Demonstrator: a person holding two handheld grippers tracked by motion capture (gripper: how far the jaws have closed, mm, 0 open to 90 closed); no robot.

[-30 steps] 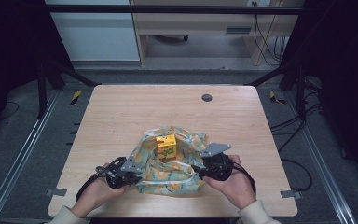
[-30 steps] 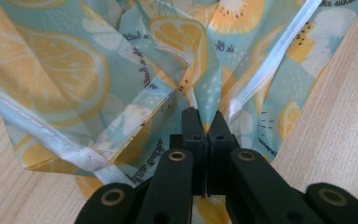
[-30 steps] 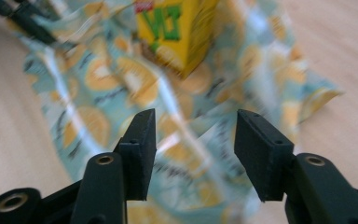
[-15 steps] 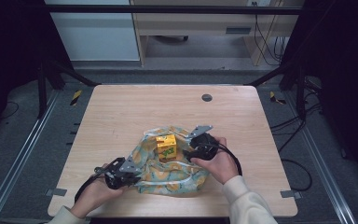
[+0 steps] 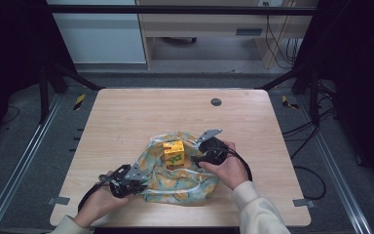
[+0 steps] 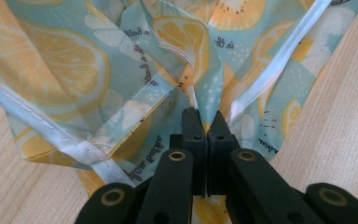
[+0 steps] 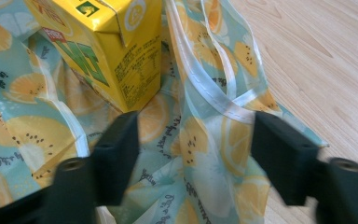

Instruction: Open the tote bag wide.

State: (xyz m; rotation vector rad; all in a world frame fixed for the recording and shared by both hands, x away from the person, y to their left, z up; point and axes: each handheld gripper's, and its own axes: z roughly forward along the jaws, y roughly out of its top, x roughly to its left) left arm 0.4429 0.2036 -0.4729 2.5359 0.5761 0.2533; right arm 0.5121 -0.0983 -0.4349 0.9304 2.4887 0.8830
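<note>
High view: the right gripper (image 5: 200, 152) has moved up from the near edge of the fruit-print cloth bag (image 5: 175, 175) to its far right side, just beside the yellow carton (image 5: 174, 152) standing on the cloth at mid-table. The left gripper (image 5: 137, 176) stays at the bag's near left corner. I judge the right hand is after a new hold on the fabric or a strap.

Left gripper view: the jaws are together, clamped on a fold of the bag (image 6: 121, 70) — the pinched cloth is hidden between them.

Right gripper view: the jaws stand wide apart, blurred, either side of a white strap (image 7: 205, 88); the carton (image 7: 116, 51) is cut off at the top.
</note>
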